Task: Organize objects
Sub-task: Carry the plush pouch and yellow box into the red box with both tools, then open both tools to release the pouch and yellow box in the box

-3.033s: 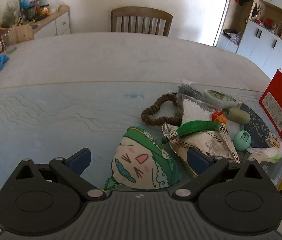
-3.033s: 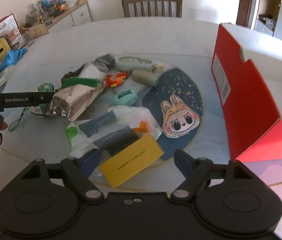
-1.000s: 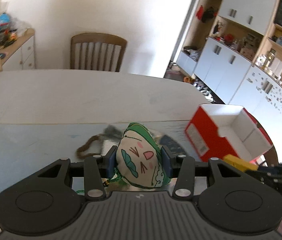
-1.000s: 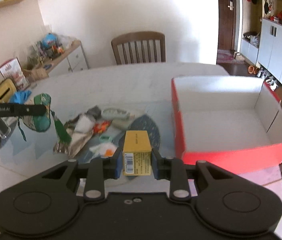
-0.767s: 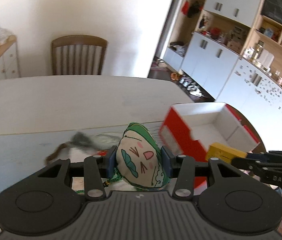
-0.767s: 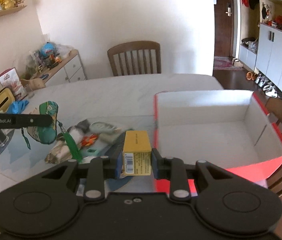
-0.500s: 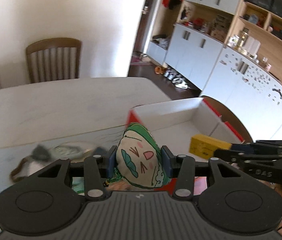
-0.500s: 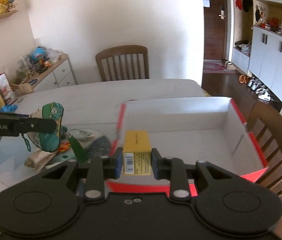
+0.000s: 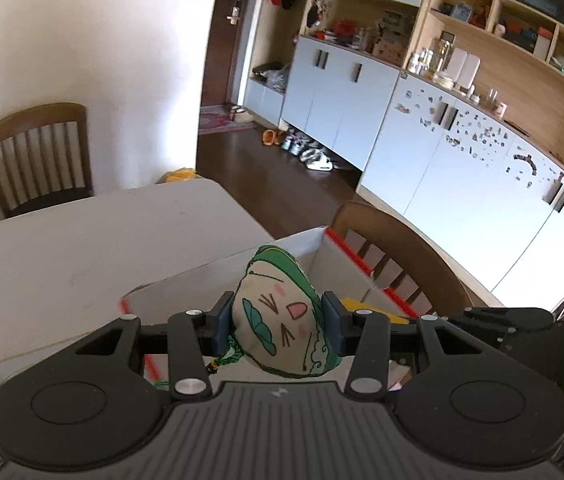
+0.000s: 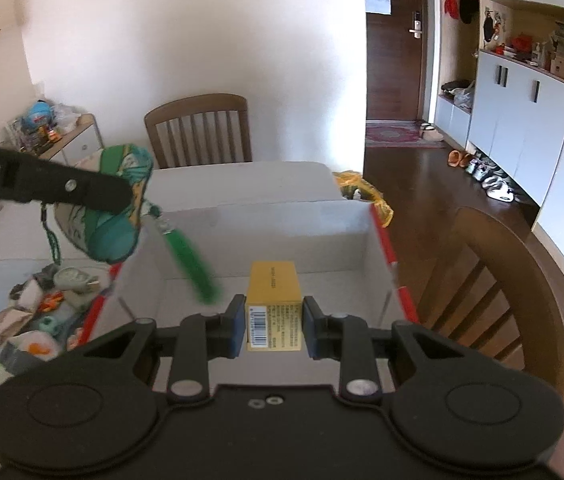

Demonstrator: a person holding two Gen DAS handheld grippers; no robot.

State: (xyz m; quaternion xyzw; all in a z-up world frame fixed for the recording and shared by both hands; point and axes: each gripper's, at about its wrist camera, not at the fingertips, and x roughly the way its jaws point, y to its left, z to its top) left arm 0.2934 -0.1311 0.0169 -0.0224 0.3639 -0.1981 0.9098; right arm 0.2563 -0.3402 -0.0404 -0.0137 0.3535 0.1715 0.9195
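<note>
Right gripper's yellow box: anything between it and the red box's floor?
Nothing visible. The yellow box hangs over the open red box, whose floor looks bare below; the green tassel dangles left of it.

The red box (image 10: 385,248) lies open on top, its white floor bare (easy entry from above). A swinging green tassel (image 10: 192,266) crosses at 10 o'clock; a chair (image 10: 493,280) crowds 3 o'clock.

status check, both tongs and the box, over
Left tongs shut on plush pouch. Right tongs shut on yellow carton. Both over red box; nothing blocking.
</note>
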